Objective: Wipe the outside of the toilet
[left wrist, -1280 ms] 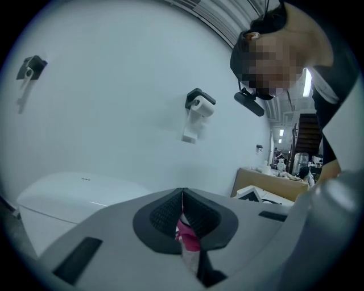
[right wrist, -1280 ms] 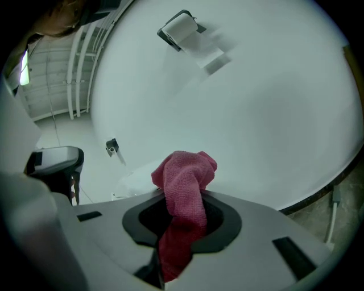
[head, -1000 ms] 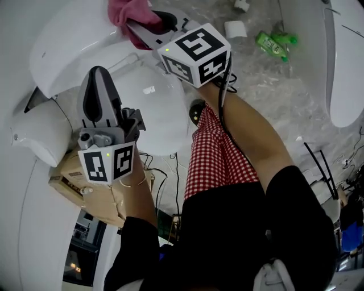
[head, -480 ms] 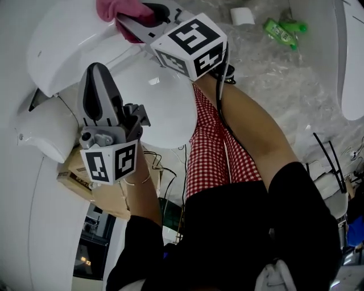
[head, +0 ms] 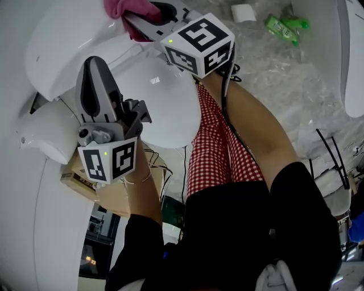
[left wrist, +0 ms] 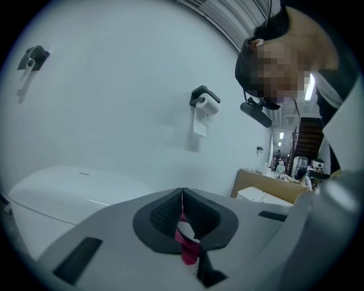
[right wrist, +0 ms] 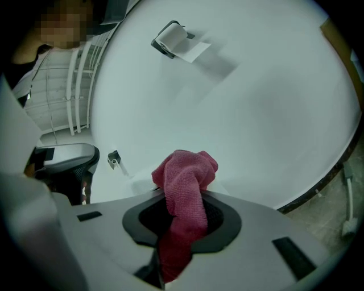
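The white toilet fills the upper left of the head view, with its tank (head: pixel 60 40) and closed lid (head: pixel 162 111). My right gripper (head: pixel 139 16) is at the top, shut on a pink cloth (head: pixel 120 8) that rests against the tank's front. In the right gripper view the cloth (right wrist: pixel 185 170) bunches out above the gripper (right wrist: pixel 185 199) and hangs down between its jaws. My left gripper (head: pixel 94 65) is held beside the lid with its tips pointing up and its jaws together. In its own view the left gripper (left wrist: pixel 182 193) is shut, and a strip of pink shows through the slot below the tips.
A green bottle (head: pixel 281 25) and a toilet roll (head: pixel 243 12) lie on the plastic-covered floor. A cardboard box (head: pixel 85 187) sits by another white fixture (head: pixel 42 139). The person's legs (head: pixel 219 153) stand close by the bowl. A paper holder (left wrist: pixel 203 102) hangs on the wall.
My right gripper and the pink cloth have shifted a little up and left along the tank, then slightly back right. The left gripper has hardly moved.
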The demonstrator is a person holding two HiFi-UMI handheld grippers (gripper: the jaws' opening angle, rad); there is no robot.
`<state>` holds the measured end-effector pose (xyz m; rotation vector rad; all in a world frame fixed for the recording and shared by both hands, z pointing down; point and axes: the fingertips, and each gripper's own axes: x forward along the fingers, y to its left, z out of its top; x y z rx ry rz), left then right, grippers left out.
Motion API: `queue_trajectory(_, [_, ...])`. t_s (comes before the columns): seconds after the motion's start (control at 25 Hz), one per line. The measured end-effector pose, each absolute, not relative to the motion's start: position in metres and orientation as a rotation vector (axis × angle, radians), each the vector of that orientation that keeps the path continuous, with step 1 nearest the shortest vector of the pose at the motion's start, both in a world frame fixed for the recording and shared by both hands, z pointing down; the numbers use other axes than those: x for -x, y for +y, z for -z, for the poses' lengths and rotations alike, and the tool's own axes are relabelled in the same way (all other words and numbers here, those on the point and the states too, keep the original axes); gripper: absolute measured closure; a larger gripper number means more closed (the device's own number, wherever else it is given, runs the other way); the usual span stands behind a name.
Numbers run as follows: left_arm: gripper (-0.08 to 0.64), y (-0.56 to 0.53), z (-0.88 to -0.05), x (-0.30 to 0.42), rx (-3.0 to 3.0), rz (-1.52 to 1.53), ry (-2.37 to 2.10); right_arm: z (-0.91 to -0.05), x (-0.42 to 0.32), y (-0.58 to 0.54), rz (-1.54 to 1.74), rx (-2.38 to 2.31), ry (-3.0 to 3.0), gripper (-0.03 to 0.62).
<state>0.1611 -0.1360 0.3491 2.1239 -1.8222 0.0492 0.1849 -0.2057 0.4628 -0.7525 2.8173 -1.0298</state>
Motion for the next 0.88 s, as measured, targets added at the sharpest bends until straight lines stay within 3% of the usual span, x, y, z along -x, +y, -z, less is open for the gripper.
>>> queue_trajectory(0.88, [0.549, -0.136, -0.363, -0.145, -2.126, -0.086, -1.821, -0.539, -0.191, -0.208, 1.110, 0.883, 2.914, 0.497])
